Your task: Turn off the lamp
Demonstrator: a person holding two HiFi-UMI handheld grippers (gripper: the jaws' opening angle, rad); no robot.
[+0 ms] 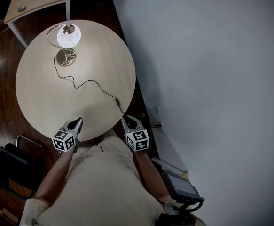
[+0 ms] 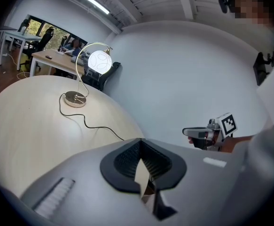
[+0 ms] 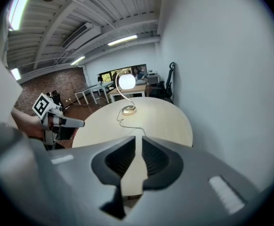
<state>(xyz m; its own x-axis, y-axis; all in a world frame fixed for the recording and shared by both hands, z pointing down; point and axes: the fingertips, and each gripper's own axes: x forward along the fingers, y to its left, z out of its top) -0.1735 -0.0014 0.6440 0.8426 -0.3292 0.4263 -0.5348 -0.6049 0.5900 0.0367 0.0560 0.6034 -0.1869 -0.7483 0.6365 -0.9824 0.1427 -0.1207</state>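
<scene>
Lamp [image 1: 67, 36] glows; its cord [image 1: 87, 83] disappears behind the right gripper [image 1: 128, 120].

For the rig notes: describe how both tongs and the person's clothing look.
Both the left tongs and the right tongs have pale grey shells, black ribbed pads and a white cube printed with black square markers. No cables show on them. The person wears a beige shirt.

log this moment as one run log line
lamp: lit, untouched, far side of table | left gripper: shut, empty, near edge | right gripper: shut, empty, near edge
</scene>
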